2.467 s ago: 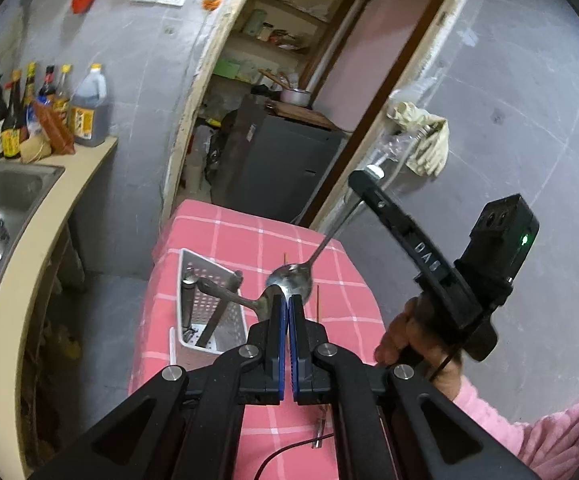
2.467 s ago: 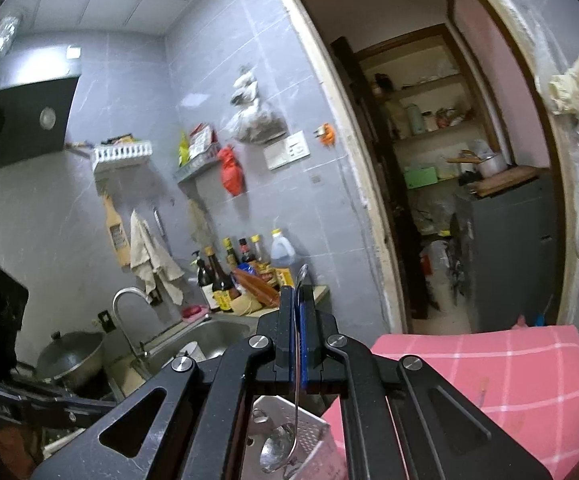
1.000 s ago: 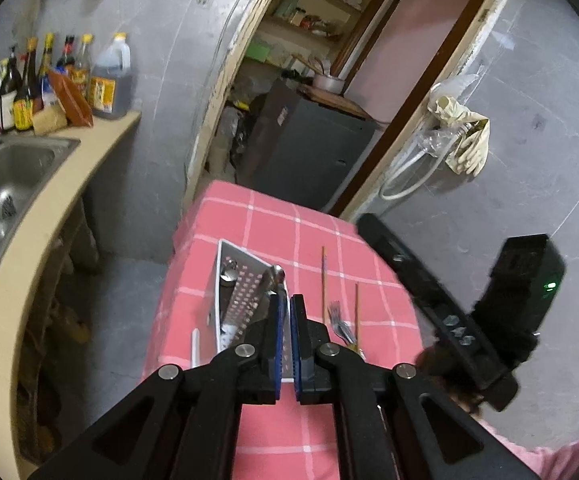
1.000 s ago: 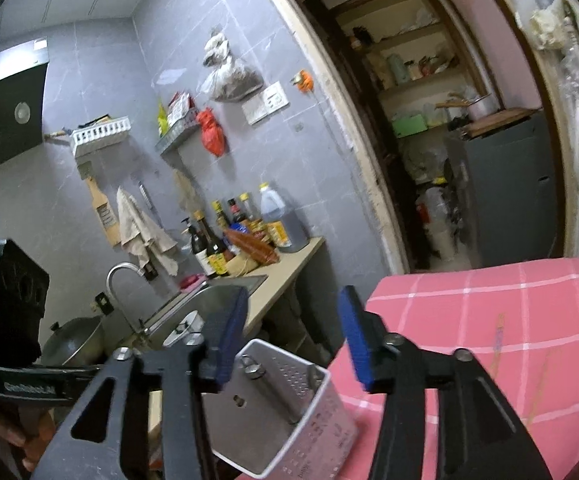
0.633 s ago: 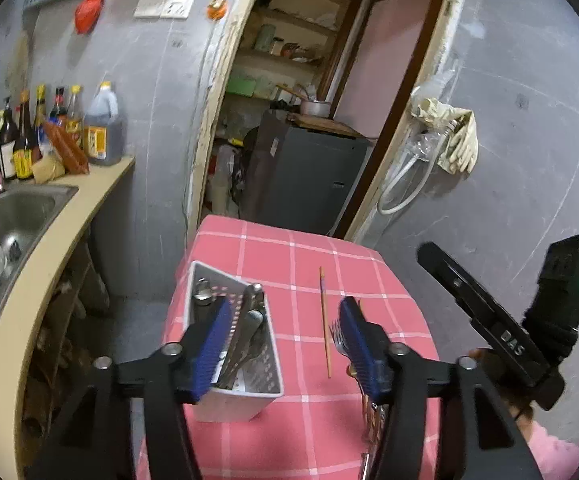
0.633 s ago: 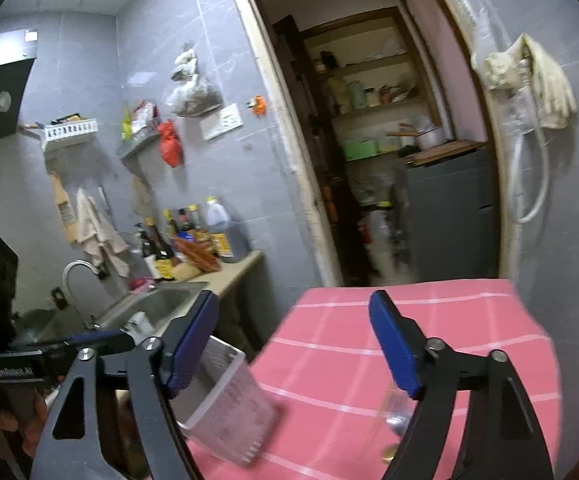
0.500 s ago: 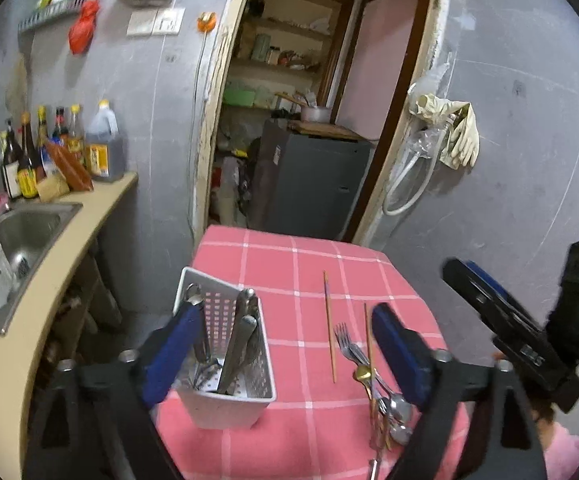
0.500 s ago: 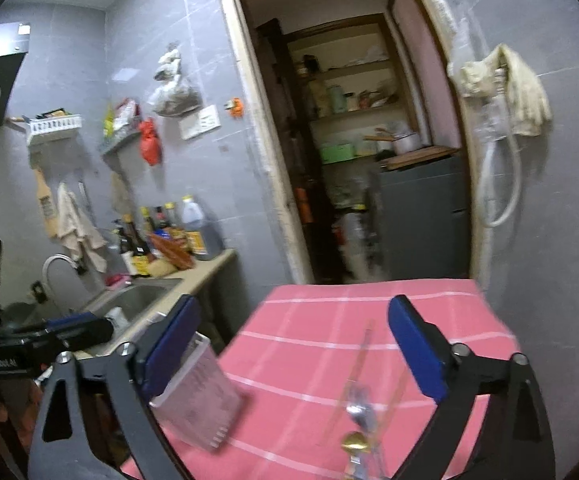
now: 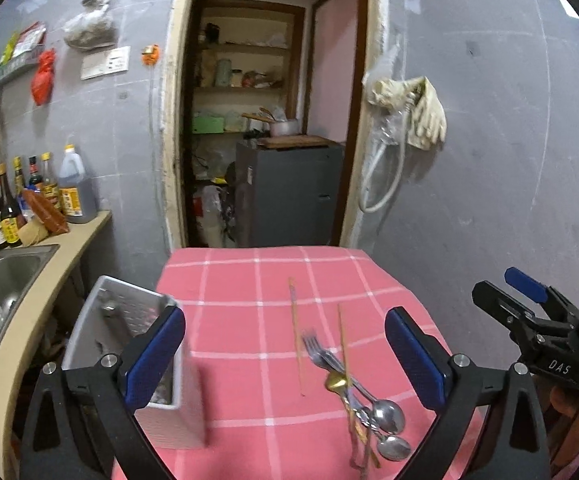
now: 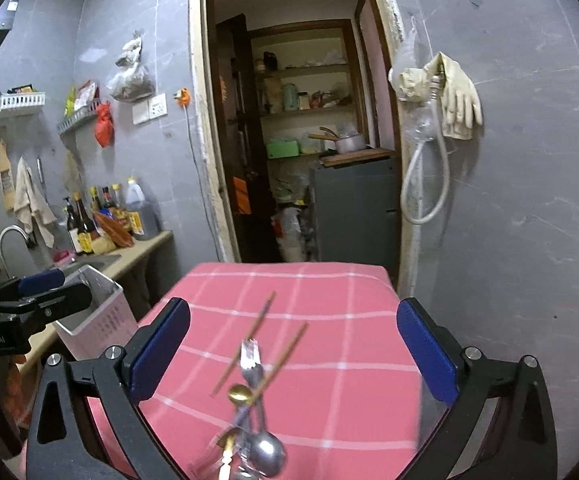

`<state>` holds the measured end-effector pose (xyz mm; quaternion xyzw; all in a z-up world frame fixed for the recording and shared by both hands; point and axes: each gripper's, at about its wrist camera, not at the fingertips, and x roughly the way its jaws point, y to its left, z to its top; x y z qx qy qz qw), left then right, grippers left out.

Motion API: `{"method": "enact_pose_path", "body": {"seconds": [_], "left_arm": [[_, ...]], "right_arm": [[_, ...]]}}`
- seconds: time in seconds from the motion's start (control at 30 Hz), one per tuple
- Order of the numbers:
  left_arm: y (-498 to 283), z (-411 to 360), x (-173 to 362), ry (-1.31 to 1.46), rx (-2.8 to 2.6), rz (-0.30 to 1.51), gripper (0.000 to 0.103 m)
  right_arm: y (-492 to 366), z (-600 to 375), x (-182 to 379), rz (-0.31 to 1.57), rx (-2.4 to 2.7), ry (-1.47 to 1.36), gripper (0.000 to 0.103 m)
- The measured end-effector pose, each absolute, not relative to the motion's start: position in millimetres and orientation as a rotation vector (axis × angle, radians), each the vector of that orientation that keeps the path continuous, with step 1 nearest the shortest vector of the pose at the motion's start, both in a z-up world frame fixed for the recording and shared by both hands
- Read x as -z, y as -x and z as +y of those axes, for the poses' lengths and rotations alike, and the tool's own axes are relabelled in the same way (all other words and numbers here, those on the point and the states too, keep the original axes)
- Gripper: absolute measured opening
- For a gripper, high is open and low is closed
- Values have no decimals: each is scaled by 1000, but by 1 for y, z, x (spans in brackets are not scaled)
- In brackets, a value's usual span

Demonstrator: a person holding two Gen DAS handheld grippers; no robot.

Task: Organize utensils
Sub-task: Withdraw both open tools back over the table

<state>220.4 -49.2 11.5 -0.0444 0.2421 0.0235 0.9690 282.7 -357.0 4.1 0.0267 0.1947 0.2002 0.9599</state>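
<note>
A white perforated utensil holder (image 9: 129,364) stands at the left edge of the pink checked table (image 9: 249,320), with utensil handles blurred inside; it also shows in the right wrist view (image 10: 93,320). A pile of loose utensils lies on the cloth: a fork (image 9: 321,354), a gold spoon (image 9: 337,380), silver spoons (image 9: 387,414) and two chopsticks (image 9: 295,340). The same fork (image 10: 249,358) and spoons (image 10: 265,452) lie below my right gripper (image 10: 293,356). My left gripper (image 9: 285,356) is wide open and empty, above the table between holder and pile. My right gripper is wide open and empty.
A counter with a steel sink (image 9: 1,280) and sauce bottles (image 9: 69,196) runs along the left. A doorway to a pantry with a grey cabinet (image 9: 289,192) lies beyond the table. Gloves and a hose (image 9: 409,120) hang on the right wall.
Both grippers let go of their spoons into the holder, opened wide and drew back. The right gripper swung right, from over the holder to over the loose utensil pile.
</note>
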Motion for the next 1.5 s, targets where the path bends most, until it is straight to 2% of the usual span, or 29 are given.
{"method": "enact_pose_path", "body": {"seconds": [0.47, 1.23, 1.33, 1.4, 1.5], "left_arm": [[-226, -91, 47, 96, -13, 552, 102], [-236, -78, 132, 269, 77, 821, 101], [-239, -80, 139, 291, 114, 841, 91], [-243, -82, 144, 306, 141, 867, 82], [-250, -83, 152, 352, 187, 903, 70]], "right_arm": [[-295, -393, 41, 482, -395, -46, 101], [-319, -370, 137, 765, -541, -99, 101], [-317, -365, 148, 793, -553, -99, 98], [-315, -361, 153, 808, -571, -85, 87], [-312, -354, 159, 833, -601, -59, 76]]}}
